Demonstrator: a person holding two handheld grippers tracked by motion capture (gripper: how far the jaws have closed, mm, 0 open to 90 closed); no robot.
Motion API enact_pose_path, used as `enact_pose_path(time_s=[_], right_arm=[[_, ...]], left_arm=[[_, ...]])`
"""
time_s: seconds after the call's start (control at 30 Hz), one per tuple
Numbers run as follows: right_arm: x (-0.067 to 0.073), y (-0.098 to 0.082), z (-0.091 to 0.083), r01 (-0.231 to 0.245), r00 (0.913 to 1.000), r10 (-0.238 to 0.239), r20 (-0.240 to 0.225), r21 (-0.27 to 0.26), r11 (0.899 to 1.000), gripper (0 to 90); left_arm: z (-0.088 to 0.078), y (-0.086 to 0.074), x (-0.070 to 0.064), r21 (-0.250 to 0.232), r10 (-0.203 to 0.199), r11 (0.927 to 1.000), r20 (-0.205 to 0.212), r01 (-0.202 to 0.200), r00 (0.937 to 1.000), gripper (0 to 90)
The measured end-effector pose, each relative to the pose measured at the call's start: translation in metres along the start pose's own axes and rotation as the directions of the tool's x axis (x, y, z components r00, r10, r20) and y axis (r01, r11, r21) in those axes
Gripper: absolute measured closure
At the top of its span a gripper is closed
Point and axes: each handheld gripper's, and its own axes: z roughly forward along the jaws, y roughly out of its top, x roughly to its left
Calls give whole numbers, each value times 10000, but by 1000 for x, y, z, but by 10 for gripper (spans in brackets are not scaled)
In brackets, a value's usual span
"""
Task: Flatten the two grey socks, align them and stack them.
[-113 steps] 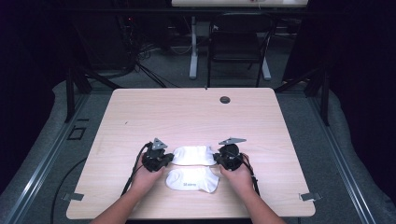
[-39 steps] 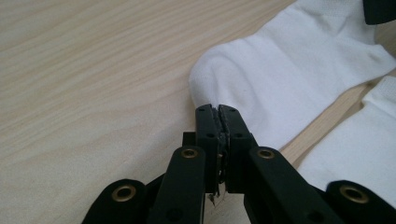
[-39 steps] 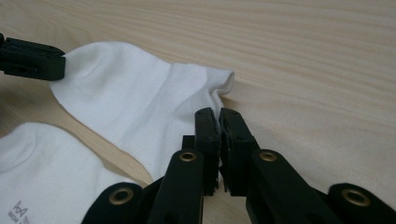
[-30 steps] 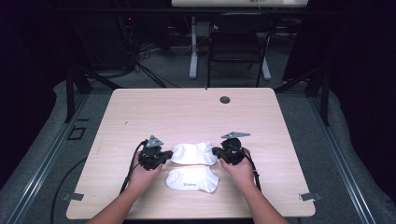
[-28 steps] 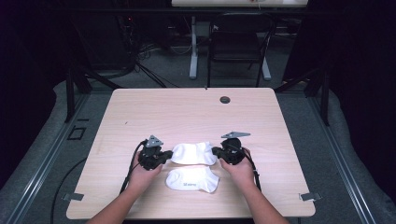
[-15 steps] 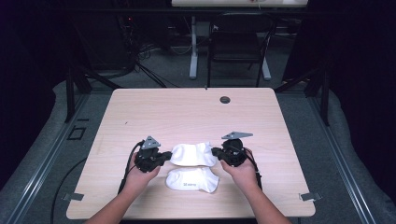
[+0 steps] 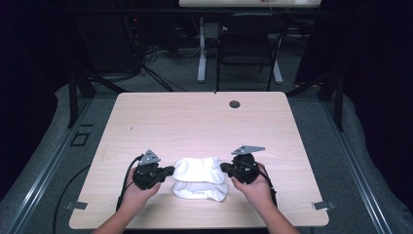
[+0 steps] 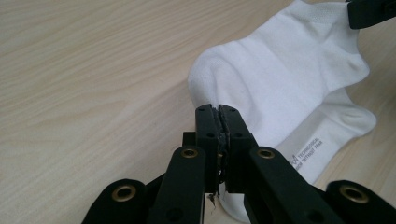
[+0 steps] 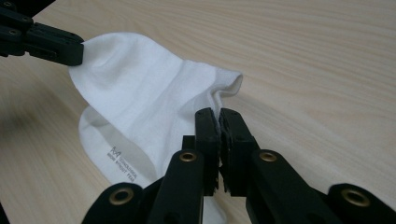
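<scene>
Two white socks lie near the front of the wooden table (image 7: 195,122). The upper sock (image 7: 199,168) hangs stretched between my two grippers. My left gripper (image 7: 169,171) is shut on its left end, and in the left gripper view that gripper (image 8: 217,112) pinches the edge of the sock (image 8: 280,74). My right gripper (image 7: 225,168) is shut on the sock's right end, and in the right gripper view this gripper (image 9: 218,114) clamps the cuff of the sock (image 9: 149,88). The lower sock (image 7: 202,191), with small grey print, lies flat beneath.
A dark round grommet (image 7: 234,104) sits near the table's far edge. Past the table stand a chair (image 7: 248,48) and table legs on a dark floor. Bare wood stretches behind and to both sides of the socks.
Both grippers have drifted toward the table's near edge with the upper sock between them, and the left one has also shifted left. The lower sock has stayed put.
</scene>
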Motion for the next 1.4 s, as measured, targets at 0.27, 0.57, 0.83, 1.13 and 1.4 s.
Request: enact_pose_path(time_s=[0.27,0.57,0.83,1.13,1.4], right_arm=[[7,-11,-8,17,9999,-16,-141,65,10000,867],[10,-23,-12,-167,9997,167,-165,55,9998,867],[12,-32,-9,-68,9999,70,-90,177,9998,867],[10,-37,-5,-34,10000,36,-68,267,9996,867],[7,-40,-2,-194,9998,197,-54,464,9987,866]], left_arm=[[-7,-7,-11,90,47,9999,203,-49,9998,879],[-12,-16,-21,118,105,9999,329,-108,9994,878],[-7,-26,-22,200,-31,9998,344,24,9994,878],[0,-31,-25,384,55,9992,342,-68,9994,879],[5,-34,-24,580,128,9982,268,-144,9996,879]])
